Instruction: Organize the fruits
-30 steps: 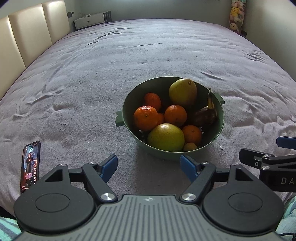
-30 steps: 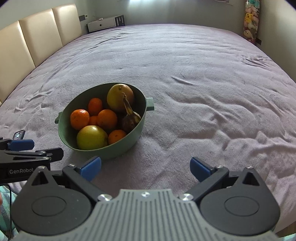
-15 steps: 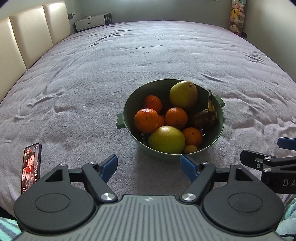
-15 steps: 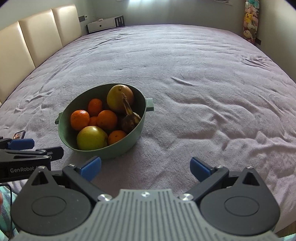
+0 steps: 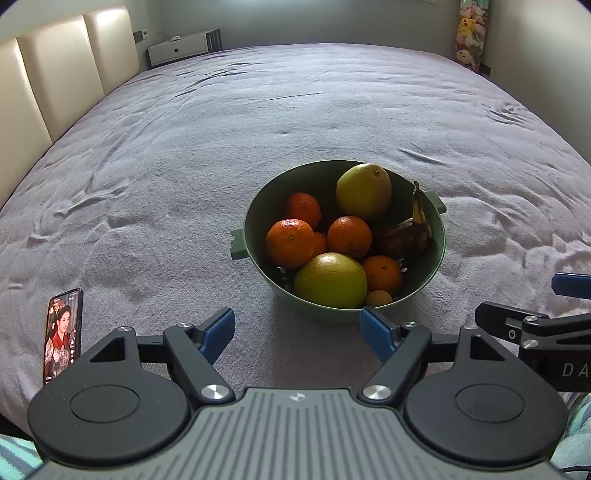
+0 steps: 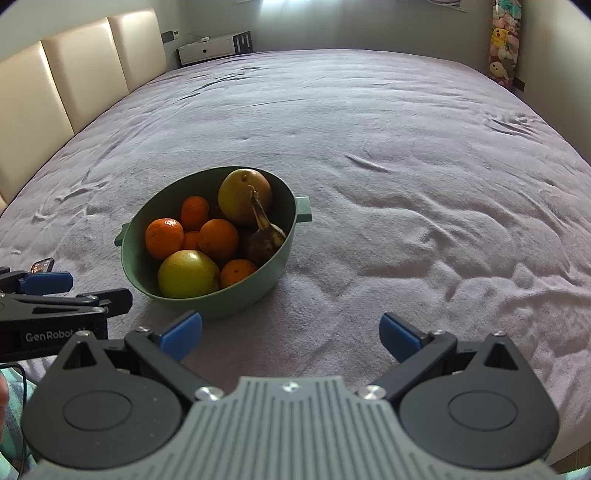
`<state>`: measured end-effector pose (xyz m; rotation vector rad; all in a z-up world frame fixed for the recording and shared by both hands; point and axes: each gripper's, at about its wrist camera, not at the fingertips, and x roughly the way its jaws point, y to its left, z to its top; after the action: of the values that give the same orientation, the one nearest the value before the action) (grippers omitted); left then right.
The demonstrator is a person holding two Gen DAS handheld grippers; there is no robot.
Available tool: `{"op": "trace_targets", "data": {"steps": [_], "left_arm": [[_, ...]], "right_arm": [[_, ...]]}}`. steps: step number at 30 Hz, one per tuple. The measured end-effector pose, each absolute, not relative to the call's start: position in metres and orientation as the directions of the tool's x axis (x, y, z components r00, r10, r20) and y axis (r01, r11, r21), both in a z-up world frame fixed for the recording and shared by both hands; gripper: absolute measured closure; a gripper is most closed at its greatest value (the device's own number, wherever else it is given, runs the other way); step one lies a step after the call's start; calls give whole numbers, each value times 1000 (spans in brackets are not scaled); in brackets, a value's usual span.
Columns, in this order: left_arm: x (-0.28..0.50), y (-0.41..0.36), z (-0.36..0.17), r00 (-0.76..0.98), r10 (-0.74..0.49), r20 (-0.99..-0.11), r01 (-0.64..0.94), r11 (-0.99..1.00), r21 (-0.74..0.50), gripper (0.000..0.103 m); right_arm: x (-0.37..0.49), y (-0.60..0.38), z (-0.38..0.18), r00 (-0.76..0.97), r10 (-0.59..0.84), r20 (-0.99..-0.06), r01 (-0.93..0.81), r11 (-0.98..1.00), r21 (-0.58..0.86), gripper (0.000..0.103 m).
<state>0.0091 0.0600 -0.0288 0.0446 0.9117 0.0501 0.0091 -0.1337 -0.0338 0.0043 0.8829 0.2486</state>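
Observation:
A green two-handled bowl (image 5: 258,206) (image 6: 284,240) sits on the purple bedspread. It holds several oranges (image 5: 290,242) (image 6: 164,238), two large yellow-green fruits (image 5: 330,280) (image 6: 186,274) and a browned banana (image 5: 408,234) (image 6: 266,234). My left gripper (image 5: 297,330) is open and empty, just short of the bowl's near side. My right gripper (image 6: 290,334) is open and empty, to the right of the bowl's near side. Each gripper shows at the edge of the other's view.
A phone (image 5: 62,334) with a lit screen lies on the bed at the near left. A beige padded headboard (image 5: 55,81) runs along the left. A white cabinet (image 5: 183,46) and hanging plush toys (image 5: 469,33) stand at the far end.
Both grippers have drawn back slightly and risen, so the bowl sits a little lower in the views. Both jaws stay open.

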Motion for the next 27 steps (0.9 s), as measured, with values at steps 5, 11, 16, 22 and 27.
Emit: {"op": "trace_targets", "data": {"steps": [5,11,16,22,27], "left_arm": [[9,59,-28,614,62,-787,-25,998,59,13],[9,59,-28,615,62,-786,-24,998,59,13],[9,59,-28,616,63,-786,-25,998,60,13],[9,59,-28,615,62,-786,-24,998,60,13],[8,59,-27,616,63,-785,-25,998,60,13]], "right_arm": [[10,-133,-34,605,218,-766,-217,970,105,4],[10,-132,-34,605,218,-766,-217,970,105,4],[10,-132,-34,604,220,-766,-217,970,107,4],[10,-132,-34,603,221,-767,-217,970,108,4],[9,-132,-35,601,223,-767,-219,969,110,4]]}}
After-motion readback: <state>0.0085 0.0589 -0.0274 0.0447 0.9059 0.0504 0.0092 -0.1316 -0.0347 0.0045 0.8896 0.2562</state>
